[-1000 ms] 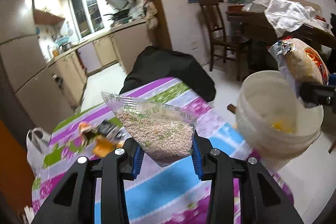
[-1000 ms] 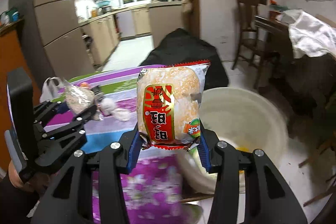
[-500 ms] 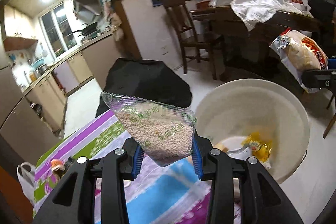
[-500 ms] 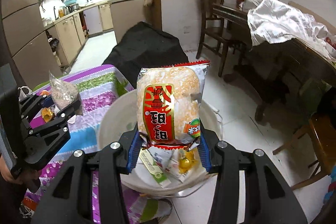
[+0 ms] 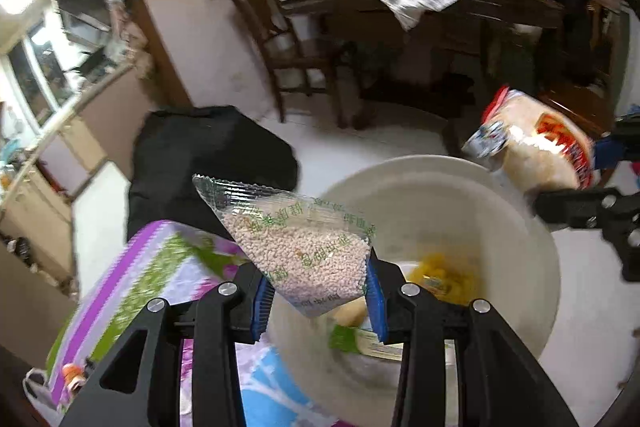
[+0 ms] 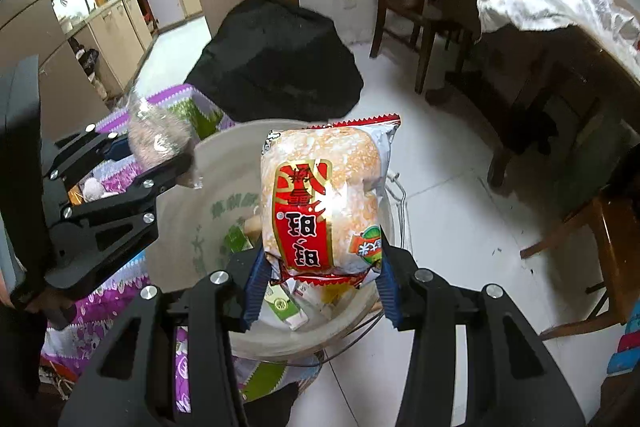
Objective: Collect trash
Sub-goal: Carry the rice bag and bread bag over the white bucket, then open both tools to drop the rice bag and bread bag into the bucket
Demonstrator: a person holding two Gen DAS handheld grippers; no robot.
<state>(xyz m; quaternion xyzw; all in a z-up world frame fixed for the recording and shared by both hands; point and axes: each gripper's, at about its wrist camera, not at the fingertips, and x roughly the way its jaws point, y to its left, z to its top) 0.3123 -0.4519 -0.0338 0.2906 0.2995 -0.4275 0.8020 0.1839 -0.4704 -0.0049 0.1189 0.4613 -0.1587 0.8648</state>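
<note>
A white bucket point(image 6: 192, 171) stood on the floor against the edge of a table point(image 5: 132, 279) covered in a striped, flowered cloth, with wrappers already lying at its bottom. Above its mouth the right gripper point(image 6: 320, 287) was clamped on a red-labelled cracker pack point(image 6: 324, 195), held upright over the bucket's middle. The left gripper point(image 5: 316, 297) pinched the lower corner of a clear bag of pellets point(image 5: 296, 239), which hung over the rim nearest the table's corner. Both loads looked ready to drop. The clean way would be to release the pack first, since it sat well inside the rim, then carry the bag further inward before letting go, as its wide top leaned back toward the table. Opening the jaws fully should matter, because thin film can cling to the blue pads point(image 5: 376, 297). More scraps point(image 5: 74, 373) lay near the table's near edge.
</note>
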